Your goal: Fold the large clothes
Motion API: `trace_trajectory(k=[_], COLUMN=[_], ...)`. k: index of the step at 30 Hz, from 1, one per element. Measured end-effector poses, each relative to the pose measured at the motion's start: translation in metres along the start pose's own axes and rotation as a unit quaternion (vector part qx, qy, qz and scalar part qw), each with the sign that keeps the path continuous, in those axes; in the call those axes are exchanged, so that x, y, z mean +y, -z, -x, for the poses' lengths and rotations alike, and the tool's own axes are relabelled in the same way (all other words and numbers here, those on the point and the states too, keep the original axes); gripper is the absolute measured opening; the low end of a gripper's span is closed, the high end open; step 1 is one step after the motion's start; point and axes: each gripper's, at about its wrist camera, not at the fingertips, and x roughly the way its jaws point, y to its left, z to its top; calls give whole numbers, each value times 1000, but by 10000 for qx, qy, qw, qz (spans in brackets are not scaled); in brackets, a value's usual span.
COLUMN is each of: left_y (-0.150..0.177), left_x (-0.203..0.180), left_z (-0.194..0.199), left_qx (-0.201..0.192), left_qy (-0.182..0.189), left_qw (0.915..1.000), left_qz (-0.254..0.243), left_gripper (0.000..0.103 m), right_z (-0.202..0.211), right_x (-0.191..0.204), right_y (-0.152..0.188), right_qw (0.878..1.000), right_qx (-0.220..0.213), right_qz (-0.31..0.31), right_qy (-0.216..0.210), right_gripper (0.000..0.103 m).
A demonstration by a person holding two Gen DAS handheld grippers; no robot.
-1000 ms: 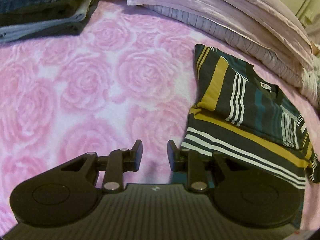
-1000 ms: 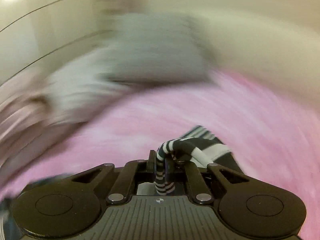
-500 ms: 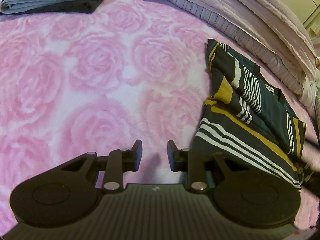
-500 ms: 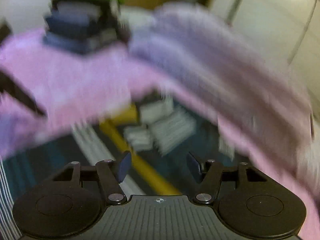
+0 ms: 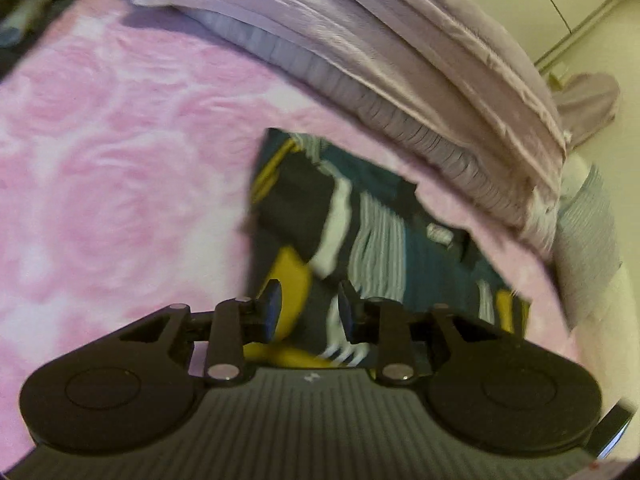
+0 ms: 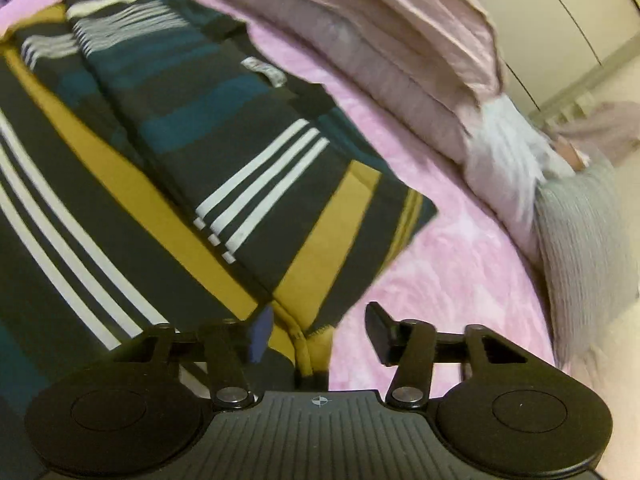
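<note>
Sleeve-folded striped shirt (image 6: 224, 152), now narrower, flat.

Striped shirt (image 6: 168, 152): cut off at right-wrist frame's left edge.
Folded stack (image 5: 28, 12): blurred, cropped upper left.

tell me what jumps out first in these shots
A striped shirt in black, mustard, teal and white lies partly folded on a pink rose-patterned blanket. Both tongs hang over its near edge: the left tongs opening, the right tongs closing with a mustard fold between the jaws. Lilac pillows sit behind.
</note>
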Motion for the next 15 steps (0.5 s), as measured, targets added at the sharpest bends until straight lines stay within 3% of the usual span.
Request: trace_trajectory(k=[2, 7, 9, 10, 11, 15], left_y=[-7, -13, -14, -13, -13, -3], left_x=[-5, 3, 9, 8, 5, -19], left_z=[-17, -55, -63, -64, -65, -46], left_qx=[49, 211, 178, 127, 96, -240], left_qy=[-5, -188, -234, -267, -317, -312], left_qw=[9998, 9957, 9931, 9931, 9942, 9990], left_qz=[189, 881, 1137, 1139, 1021, 200], left_gripper=[28, 29, 21, 10, 10, 7], right_z=[-9, -18, -24, -24, -23, -18], right_x=[4, -8, -11, -13, -14, -25], right_y=[1, 11, 12, 14, 15, 17], right_qw=[9997, 9998, 9997, 9996, 9994, 9991], right_qx=[12, -67, -100, -117, -116, -180], right_qz=[253, 187, 112, 57, 4, -266], right_qy=[-2, -90, -167, -235, -312, -278], right_gripper=[30, 30, 25, 13, 8, 5])
